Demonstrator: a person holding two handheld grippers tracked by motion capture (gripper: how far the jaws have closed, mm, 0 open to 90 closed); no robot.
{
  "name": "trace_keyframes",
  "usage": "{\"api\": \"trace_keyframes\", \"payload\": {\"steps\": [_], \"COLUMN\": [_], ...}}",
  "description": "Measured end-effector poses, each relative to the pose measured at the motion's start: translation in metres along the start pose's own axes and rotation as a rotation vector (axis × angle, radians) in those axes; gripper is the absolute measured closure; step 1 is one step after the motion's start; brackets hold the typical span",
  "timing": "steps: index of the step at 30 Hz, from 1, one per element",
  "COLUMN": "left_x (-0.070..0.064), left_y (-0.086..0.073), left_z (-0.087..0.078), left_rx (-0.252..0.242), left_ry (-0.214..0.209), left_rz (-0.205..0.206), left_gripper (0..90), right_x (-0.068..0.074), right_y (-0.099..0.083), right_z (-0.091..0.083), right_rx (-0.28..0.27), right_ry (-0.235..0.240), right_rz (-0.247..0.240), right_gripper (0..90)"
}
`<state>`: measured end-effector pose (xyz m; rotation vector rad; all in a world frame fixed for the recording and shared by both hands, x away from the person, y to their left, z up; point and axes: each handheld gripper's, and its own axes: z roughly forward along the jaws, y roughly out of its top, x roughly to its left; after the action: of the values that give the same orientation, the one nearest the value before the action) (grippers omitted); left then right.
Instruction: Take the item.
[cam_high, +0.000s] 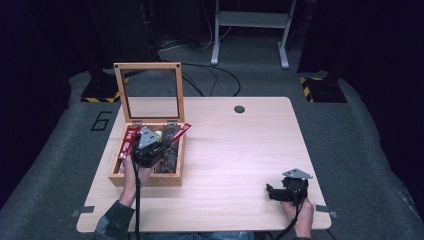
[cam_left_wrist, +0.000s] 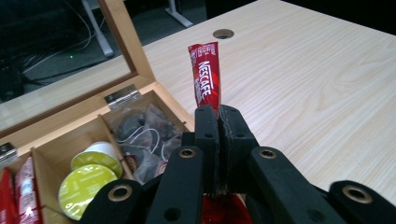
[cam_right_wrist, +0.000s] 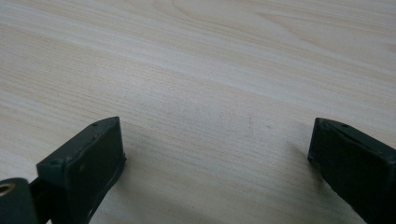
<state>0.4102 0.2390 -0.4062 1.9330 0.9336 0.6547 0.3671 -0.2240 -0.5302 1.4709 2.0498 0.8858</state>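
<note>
High view first: we see a wooden box with its glass-paned lid standing open at the left side of the pale table, and the left gripper held over it by the person's left hand. A red sachet sticks out from that gripper toward the right, above the box's right edge. Over at the near right corner, the right gripper sits low by the table in the right hand, well apart from the box.

The left gripper view gives us what the overhead cannot: the jaws are pressed together on the red sachet (we can read NESCAFE on it), which rises upright from between them. Below we make out compartments holding green-topped capsules, tea bags in clear wrappers and more red packets at the far left, cut off by the frame edge.

The right gripper view shows its two jaws spread wide, nothing between them but bare wood grain.

From above, the box's contents are mostly hidden under the left gripper, and the sachet's lower end is lost behind the jaws.
</note>
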Motion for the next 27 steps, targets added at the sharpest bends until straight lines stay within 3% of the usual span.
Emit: {"api": "trace_keyframes", "payload": {"steps": [27], "left_x": [-0.04], "left_y": [0.006], "left_z": [0.034], "left_rx": [0.001], "left_ry": [-0.094], "left_rz": [0.007], "left_gripper": [86.3], "right_x": [0.0], "right_y": [0.0], "right_z": [0.0], "right_rx": [-0.002], "right_ry": [0.001], "right_rz": [-0.002], "right_gripper": [3.0]}}
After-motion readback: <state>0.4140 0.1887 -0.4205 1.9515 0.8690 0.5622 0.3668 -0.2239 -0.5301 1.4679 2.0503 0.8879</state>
